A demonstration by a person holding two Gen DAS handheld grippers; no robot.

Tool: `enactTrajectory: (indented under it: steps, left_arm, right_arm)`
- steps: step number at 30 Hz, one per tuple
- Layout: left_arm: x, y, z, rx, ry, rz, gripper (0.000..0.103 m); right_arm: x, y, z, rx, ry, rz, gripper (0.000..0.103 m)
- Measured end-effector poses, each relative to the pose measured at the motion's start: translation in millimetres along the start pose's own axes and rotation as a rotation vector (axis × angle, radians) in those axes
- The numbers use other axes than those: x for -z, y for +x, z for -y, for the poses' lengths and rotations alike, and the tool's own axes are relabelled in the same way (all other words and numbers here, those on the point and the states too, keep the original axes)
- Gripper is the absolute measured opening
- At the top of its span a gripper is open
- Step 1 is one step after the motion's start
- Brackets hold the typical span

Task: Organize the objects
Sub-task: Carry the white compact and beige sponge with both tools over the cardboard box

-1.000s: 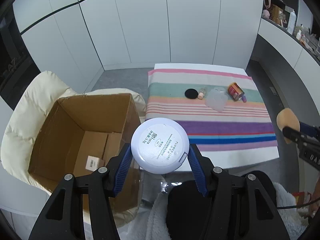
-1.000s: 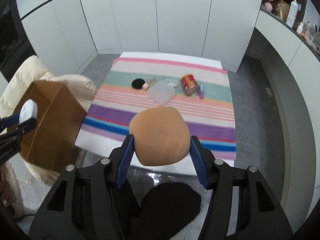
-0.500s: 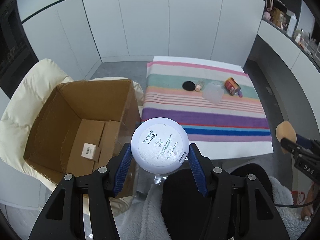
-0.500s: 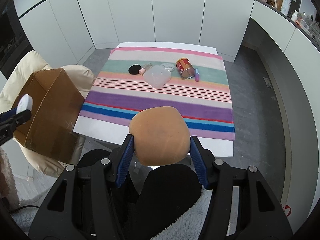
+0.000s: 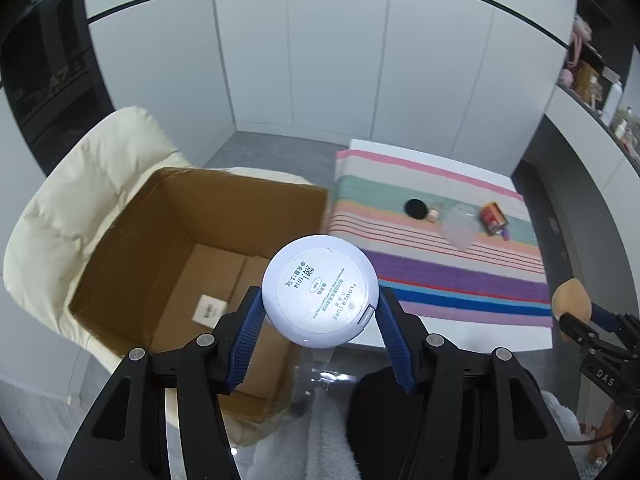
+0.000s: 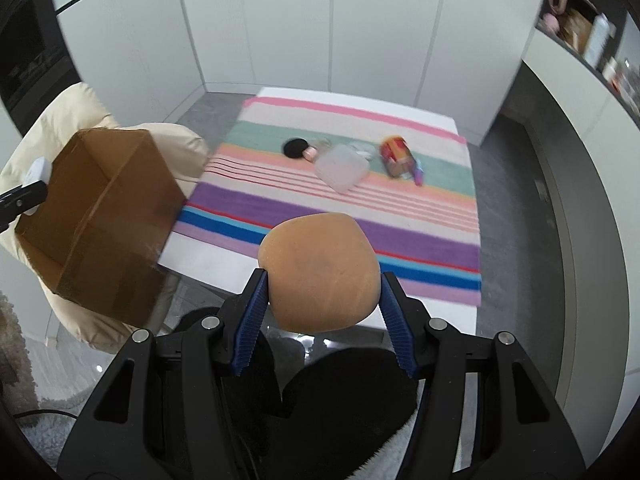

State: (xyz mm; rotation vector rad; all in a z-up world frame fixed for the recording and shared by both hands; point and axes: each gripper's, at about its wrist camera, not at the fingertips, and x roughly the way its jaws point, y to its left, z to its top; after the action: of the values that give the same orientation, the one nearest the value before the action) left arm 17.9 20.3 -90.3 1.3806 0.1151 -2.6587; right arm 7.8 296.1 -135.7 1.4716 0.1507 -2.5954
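My left gripper [image 5: 320,314] is shut on a round white compact case [image 5: 320,290], held in the air over the near right edge of an open cardboard box [image 5: 132,240]. The box interior shows a white label [image 5: 208,308]. My right gripper [image 6: 322,282] is shut on an orange makeup sponge [image 6: 320,272], held above the near edge of the striped cloth [image 6: 420,236]. The sponge also shows at the right of the left wrist view [image 5: 570,300]. The box [image 6: 108,216] stands left in the right wrist view.
On the striped cloth lie a black round puff [image 6: 295,148], a clear plastic lid [image 6: 342,168], a red can on its side [image 6: 394,158] and a small purple item [image 6: 418,170]. The box rests on a cream padded chair [image 5: 76,188]. White cabinets stand behind.
Both grippers have pulled back and swung left. The left gripper with the compact now sits over the box edge; the box appears larger and more central in its view.
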Motion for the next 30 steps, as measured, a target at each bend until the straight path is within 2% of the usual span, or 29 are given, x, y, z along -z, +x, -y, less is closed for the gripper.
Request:
enactTrajectory:
  steps: [3,10,21,30]
  left_arm:
    - [1.5,1.9,-12.5,-0.027,-0.022,-0.01,0.058]
    - [6.7,8.3,-48.6,-0.035,-0.104,-0.052,0.058]
    - [1.2,10.7,-92.6,-0.096,-0.195,-0.035,0.058]
    - [-2.5,27.5,-114.8,-0.102,-0.25,-0.068,0.058]
  right_arm:
    - [-9.7,-0.8,-21.9,-0.023,-0.047,0.013,0.058]
    - [-24.9,0.2,-76.4,-0.1,-0.168,0.026,0.059]
    - [-37.3,-10.7,-176.3,-0.259,-0.398,0.058,0.06]
    - [-39.4,-4.2,-233.7,-0.308,-0.524,0.063,0.06]
